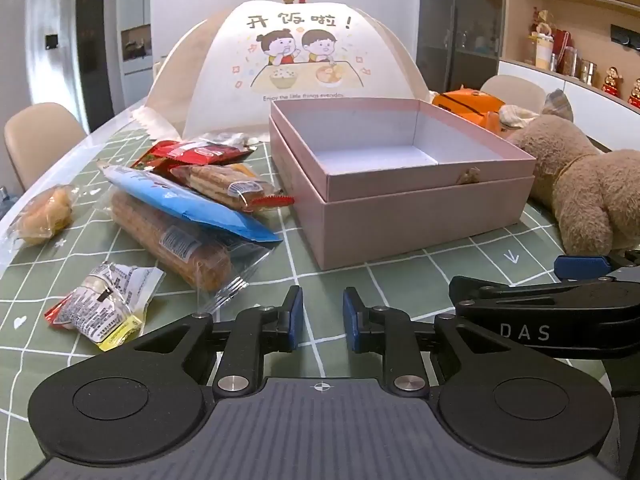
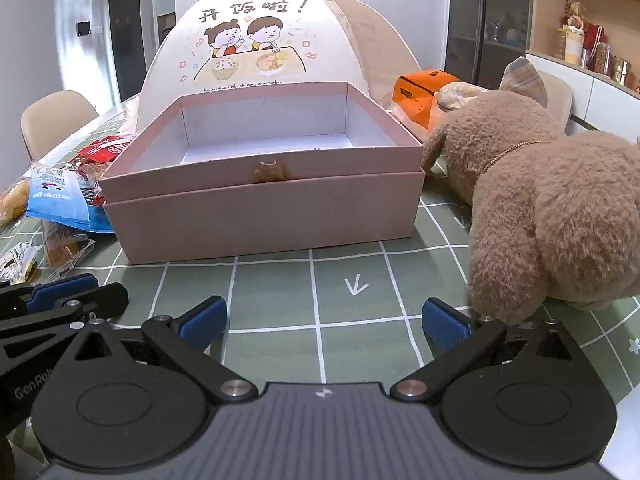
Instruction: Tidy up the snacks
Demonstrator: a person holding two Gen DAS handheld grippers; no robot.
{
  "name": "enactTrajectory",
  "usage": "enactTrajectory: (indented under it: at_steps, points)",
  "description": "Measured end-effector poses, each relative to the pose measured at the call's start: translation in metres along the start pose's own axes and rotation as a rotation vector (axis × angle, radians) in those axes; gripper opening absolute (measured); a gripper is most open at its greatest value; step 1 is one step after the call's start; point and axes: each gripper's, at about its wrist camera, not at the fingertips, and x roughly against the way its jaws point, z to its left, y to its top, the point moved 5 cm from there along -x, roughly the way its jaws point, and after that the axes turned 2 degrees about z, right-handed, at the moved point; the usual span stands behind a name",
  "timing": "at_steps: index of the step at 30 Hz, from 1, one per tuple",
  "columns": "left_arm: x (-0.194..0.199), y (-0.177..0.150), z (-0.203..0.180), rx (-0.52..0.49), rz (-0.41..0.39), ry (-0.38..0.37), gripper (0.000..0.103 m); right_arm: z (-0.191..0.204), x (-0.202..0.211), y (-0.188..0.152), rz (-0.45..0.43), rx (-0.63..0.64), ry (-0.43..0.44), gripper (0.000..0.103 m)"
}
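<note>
An empty pink box (image 1: pixel 400 184) sits nested on its lid on the green checked tablecloth; it also shows in the right wrist view (image 2: pixel 264 208). Left of it lies a pile of wrapped snacks: a blue packet (image 1: pixel 192 204), a long bread roll in clear wrap (image 1: pixel 168 240), a biscuit pack (image 1: pixel 224 186), a red packet (image 1: pixel 192 154), a bun (image 1: pixel 44 216) and a small crinkled packet (image 1: pixel 100 304). My left gripper (image 1: pixel 322 318) is empty, its jaws a narrow gap apart, low over the cloth near the box's front corner. My right gripper (image 2: pixel 324 322) is wide open and empty, in front of the box.
A brown plush toy (image 2: pixel 552 208) lies right of the box, close to my right finger. A white mesh food cover (image 1: pixel 288 68) stands behind the box, an orange box (image 2: pixel 420 92) at the back right. Chairs (image 1: pixel 36 136) stand around the table. The snack pile shows at the left in the right wrist view (image 2: pixel 56 196).
</note>
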Motion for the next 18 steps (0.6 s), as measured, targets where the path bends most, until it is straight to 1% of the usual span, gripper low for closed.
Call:
enactTrajectory:
  at_steps: [10,15,18]
  points:
    - [-0.0001,0.0001,-0.0002,-0.003,-0.001,0.002,0.025,0.0003,-0.0011,0.0007,-0.001,0.001,0.0,0.103]
    - [-0.0001,0.0001,-0.0003,-0.004,-0.001,0.003,0.025,-0.0005,-0.0039,0.0019,-0.001,0.013,0.019,0.103]
    - [-0.0001,0.0001,-0.0003,-0.004,-0.001,0.003,0.025,-0.0015,0.001,-0.001,0.0,0.015,0.016,0.103]
